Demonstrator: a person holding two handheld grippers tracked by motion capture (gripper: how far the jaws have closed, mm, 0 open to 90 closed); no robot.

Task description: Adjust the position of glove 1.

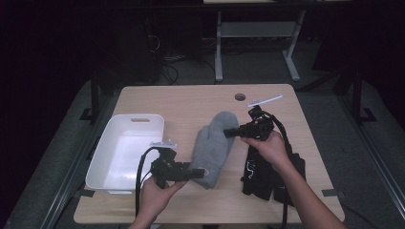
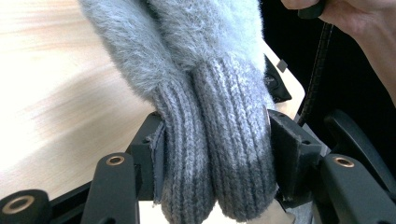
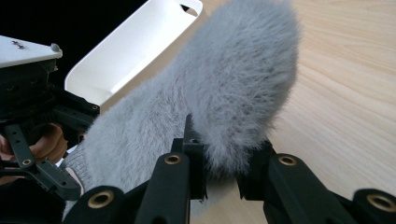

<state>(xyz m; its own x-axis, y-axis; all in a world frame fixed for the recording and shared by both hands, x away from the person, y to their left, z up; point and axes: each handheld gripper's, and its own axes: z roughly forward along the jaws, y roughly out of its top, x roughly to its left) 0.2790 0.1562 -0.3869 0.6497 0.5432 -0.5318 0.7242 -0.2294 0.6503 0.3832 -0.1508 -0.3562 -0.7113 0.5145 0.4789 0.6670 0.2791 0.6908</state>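
A pair of fluffy grey mittens (image 1: 212, 145) hangs stretched between both grippers above the wooden table (image 1: 191, 100). My left gripper (image 1: 197, 173) is shut on the ribbed knit cuffs (image 2: 219, 154) at the near end; both cuffs sit squeezed between its black pads (image 2: 285, 149). My right gripper (image 1: 229, 133) is shut on the furry edge of the mittens (image 3: 224, 93) near the fingertip end, and fluff bulges over its jaws. In the right gripper view the left gripper (image 3: 42, 154) and the hand holding it appear at the left.
A white plastic bin (image 1: 125, 151) stands at the table's left, close to the left hand. A black folded object (image 1: 267, 174) lies under the right forearm. A white strip (image 1: 264, 100) and a round hole (image 1: 239, 97) are near the far edge.
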